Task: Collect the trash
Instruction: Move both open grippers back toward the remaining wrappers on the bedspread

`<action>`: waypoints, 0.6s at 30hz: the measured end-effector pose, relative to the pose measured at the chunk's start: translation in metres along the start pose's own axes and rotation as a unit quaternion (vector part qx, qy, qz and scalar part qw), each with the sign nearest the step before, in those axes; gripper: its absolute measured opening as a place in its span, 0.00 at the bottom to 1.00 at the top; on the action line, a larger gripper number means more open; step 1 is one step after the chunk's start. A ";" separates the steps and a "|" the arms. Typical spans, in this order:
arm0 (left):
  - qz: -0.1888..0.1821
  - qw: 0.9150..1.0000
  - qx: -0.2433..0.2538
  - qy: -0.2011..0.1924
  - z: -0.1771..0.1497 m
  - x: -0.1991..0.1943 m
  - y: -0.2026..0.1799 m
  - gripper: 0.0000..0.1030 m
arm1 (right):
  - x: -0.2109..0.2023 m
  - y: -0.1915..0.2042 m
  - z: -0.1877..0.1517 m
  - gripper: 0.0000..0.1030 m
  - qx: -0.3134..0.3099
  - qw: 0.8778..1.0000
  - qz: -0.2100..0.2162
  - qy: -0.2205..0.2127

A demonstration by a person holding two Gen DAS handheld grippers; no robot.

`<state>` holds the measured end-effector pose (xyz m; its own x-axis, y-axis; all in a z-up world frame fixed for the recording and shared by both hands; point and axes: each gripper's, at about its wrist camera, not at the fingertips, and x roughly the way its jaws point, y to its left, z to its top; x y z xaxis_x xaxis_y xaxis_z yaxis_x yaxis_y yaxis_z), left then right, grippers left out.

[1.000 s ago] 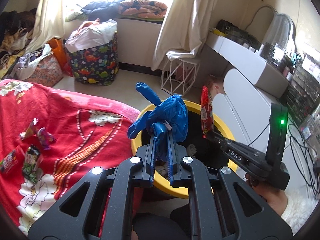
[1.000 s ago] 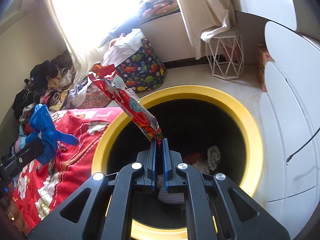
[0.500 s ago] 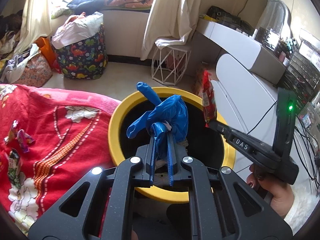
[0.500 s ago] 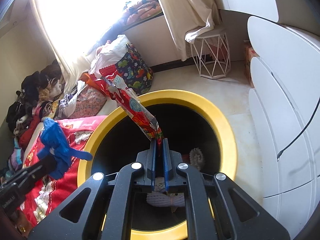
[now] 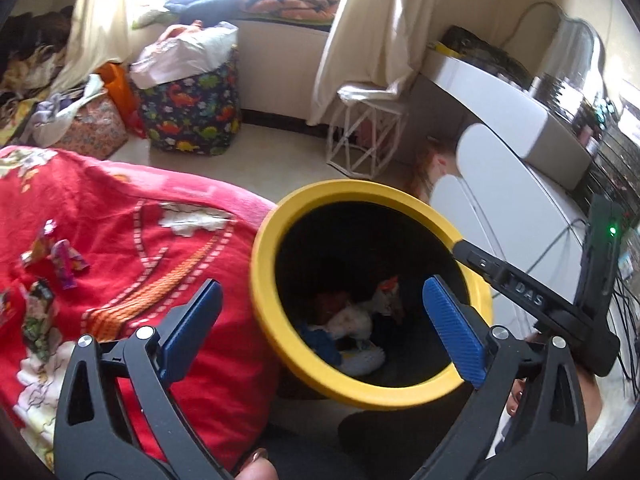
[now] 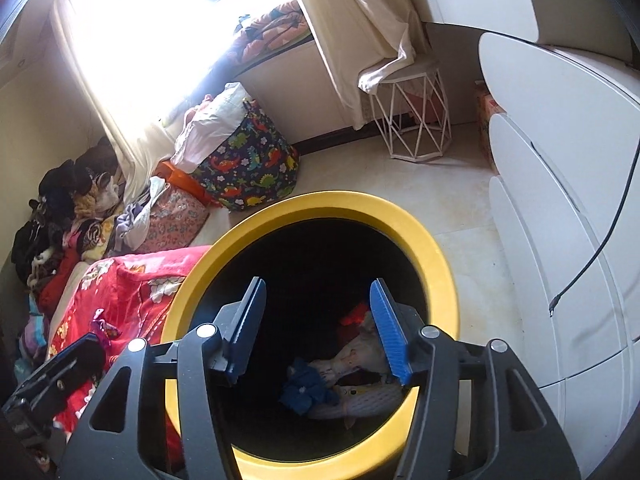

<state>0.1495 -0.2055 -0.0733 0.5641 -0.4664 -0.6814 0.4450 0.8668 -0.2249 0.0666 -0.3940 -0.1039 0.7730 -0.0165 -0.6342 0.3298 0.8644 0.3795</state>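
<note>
A red floral blanket (image 5: 120, 240) covers the bed, and beyond its far end a dinosaur-print fabric bin (image 5: 192, 112) stuffed with pale cloth stands on the tiled floor, with an orange bag (image 5: 118, 84) and a pink patterned bag (image 5: 94, 130) just beside it. Cream curtains (image 5: 368, 40) hang by the bright window, one trailing onto a white wire-frame stool (image 5: 366, 136). White curved-front drawers (image 6: 560, 200) line the right wall, a dark cable (image 6: 600, 240) dangling over them; heaped at the far left is what looks like dark clothing (image 6: 60, 208).

Both jaws just opened. Left gripper (image 5: 320, 320) released the blue bag (image 6: 306, 390), right gripper (image 6: 318, 328) released the red wrapper (image 6: 354, 314); both dropped into the yellow-rimmed bin (image 5: 280, 224). Nothing between either pair now.
</note>
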 end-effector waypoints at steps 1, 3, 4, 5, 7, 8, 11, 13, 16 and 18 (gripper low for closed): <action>0.004 1.000 -0.006 -0.004 0.000 -0.004 0.004 0.89 | -0.001 0.003 0.000 0.55 -0.004 1.000 0.001 -0.001; 0.009 1.000 -0.014 -0.010 0.001 -0.008 0.009 0.89 | -0.002 0.010 -0.001 0.57 -0.013 1.000 0.006 -0.002; 0.016 1.000 -0.019 -0.014 0.001 -0.012 0.013 0.89 | -0.003 0.014 -0.001 0.57 -0.018 1.000 0.008 -0.001; 0.019 0.999 -0.021 -0.017 0.002 -0.015 0.017 0.89 | -0.003 0.017 -0.001 0.58 -0.021 1.000 0.010 -0.001; 0.026 0.999 -0.029 -0.025 0.002 -0.022 0.025 0.89 | -0.004 0.025 -0.002 0.58 -0.028 0.999 0.016 0.000; 0.029 0.999 -0.032 -0.028 0.002 -0.025 0.029 0.89 | -0.005 0.029 -0.002 0.58 -0.033 0.999 0.019 0.001; 0.034 0.998 -0.045 -0.039 0.003 -0.037 0.041 0.89 | -0.006 0.040 -0.004 0.58 -0.048 0.998 0.027 0.004; 0.039 0.997 -0.051 -0.047 0.003 -0.044 0.049 0.89 | -0.006 0.047 -0.005 0.59 -0.056 0.998 0.032 0.006; 0.052 0.995 -0.053 -0.063 0.003 -0.057 0.057 0.89 | -0.007 0.059 -0.008 0.59 -0.067 0.997 0.040 0.008; 0.060 0.994 -0.053 -0.071 0.004 -0.064 0.063 0.89 | -0.007 0.069 -0.009 0.63 -0.075 0.996 0.046 0.009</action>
<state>0.1440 -0.1221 -0.0408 0.7045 -0.3721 -0.6044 0.2964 0.9280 -0.2258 0.0788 -0.3297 -0.0793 0.7863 0.0736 -0.6134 0.1719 0.9276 0.3316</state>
